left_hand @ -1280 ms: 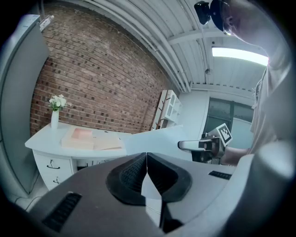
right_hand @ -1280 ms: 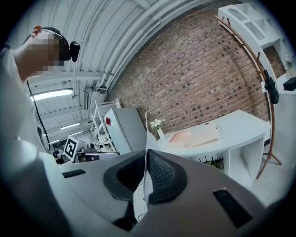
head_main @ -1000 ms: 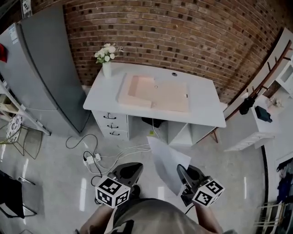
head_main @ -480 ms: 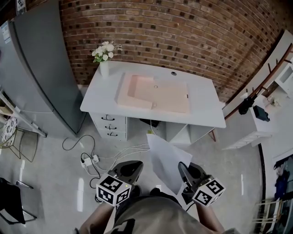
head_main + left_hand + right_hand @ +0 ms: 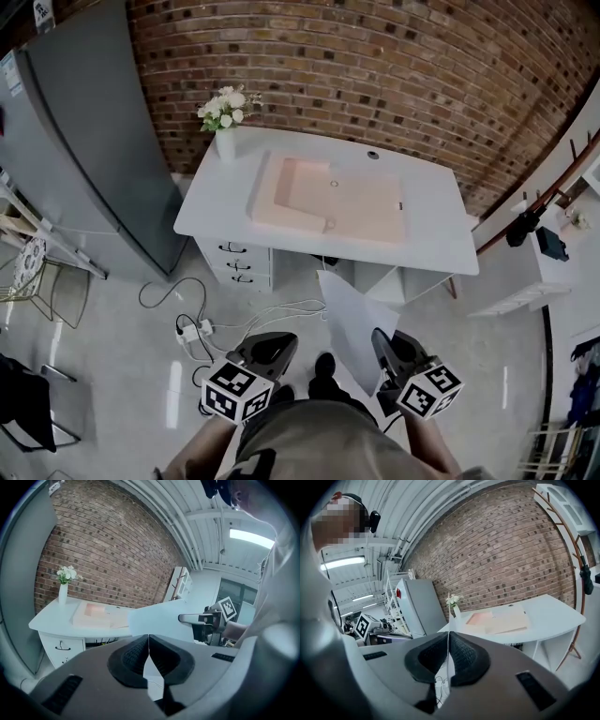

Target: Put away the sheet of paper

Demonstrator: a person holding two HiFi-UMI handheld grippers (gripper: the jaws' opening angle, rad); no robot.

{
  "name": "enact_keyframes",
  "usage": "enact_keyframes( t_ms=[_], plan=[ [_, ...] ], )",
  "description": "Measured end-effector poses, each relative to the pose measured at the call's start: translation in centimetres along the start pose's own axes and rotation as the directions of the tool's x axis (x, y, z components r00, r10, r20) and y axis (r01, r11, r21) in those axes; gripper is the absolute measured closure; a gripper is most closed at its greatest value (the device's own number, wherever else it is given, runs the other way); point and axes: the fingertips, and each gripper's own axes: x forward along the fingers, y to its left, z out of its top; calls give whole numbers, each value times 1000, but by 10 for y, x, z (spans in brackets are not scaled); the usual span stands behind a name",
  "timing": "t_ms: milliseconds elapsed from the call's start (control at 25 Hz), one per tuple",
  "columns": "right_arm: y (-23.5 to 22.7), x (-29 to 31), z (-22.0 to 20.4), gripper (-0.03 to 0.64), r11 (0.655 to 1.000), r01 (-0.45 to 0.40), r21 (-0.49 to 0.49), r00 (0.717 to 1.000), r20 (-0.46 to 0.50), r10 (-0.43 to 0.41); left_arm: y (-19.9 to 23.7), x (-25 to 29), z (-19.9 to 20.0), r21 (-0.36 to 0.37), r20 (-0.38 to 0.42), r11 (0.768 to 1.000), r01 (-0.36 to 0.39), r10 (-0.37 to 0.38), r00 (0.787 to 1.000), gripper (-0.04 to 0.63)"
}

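The left gripper (image 5: 270,345) hung with its jaws pressed together on nothing, while to its right the sheet of paper (image 5: 354,323) stood in the air before the white desk (image 5: 441,239), its lower edge pinched in the right gripper (image 5: 382,345).

i see a white sheet of paper (image 5: 354,323), a white desk (image 5: 431,234), a pale peach folder (image 5: 328,199), white flowers (image 5: 225,105), a red-brown brick wall (image 5: 375,75) with pale mortar lines, a grey fridge (image 5: 84,141), and black-and-white square markers on the dark left gripper (image 5: 274,339) and right gripper (image 5: 379,335).
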Motion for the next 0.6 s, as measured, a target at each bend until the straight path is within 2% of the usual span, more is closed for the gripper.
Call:
enact_keyframes(
  t_ms=[200, 400, 600],
  plan=[
    [-14, 24, 11, 594, 999, -37, 7, 999, -11, 37, 11, 17, 11, -4, -9, 1000, -22, 22, 1000, 578],
    [-39, 32, 16, 594, 999, -28, 32, 999, -19, 29, 15, 37, 21, 3, -23, 1000, -29, 29, 999, 578],
    [-65, 35, 25, 594, 998, -37, 46, 999, 1, 37, 7, 66, 31, 25, -56, 1000, -11, 12, 998, 578]
  ],
)
